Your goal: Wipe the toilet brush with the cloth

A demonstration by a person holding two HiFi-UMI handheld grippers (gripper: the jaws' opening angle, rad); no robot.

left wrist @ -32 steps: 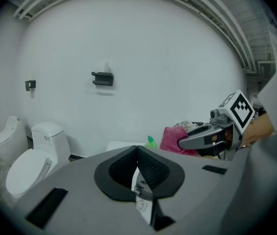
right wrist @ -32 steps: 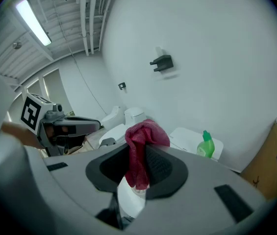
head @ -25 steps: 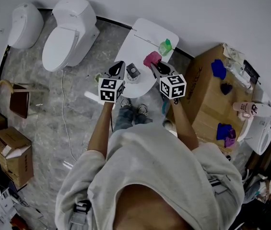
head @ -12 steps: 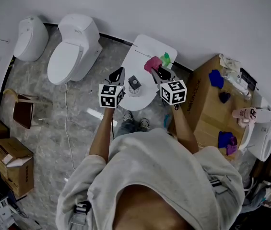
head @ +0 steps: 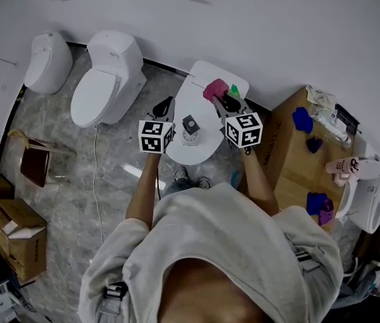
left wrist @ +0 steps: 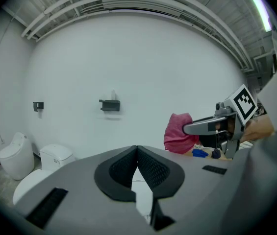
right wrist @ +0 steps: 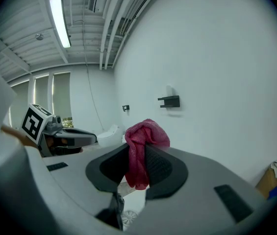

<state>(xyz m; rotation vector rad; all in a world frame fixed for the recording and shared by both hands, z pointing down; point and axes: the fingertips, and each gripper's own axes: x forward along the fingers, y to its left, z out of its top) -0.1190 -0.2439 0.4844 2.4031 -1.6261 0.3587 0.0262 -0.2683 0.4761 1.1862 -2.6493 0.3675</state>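
Observation:
The toilet brush, dark-topped in a small round white holder, stands on the white table between my two arms. In the right gripper view its dark handle shows low under the jaws. My right gripper is shut on a pink cloth, which hangs bunched between the jaws. My left gripper is held up left of the brush, its jaws shut with nothing between them. From the left gripper view, the cloth and the right gripper appear off to the right.
A green object sits on the table behind the cloth. Two white toilets stand to the left by the wall. A large cardboard box on the right carries blue and purple cloths. More cartons lie at lower left.
Both grippers have shifted farther over the table toward the wall, so the brush now lies nearer me than their tips. The pink cloth stays held in the right gripper.

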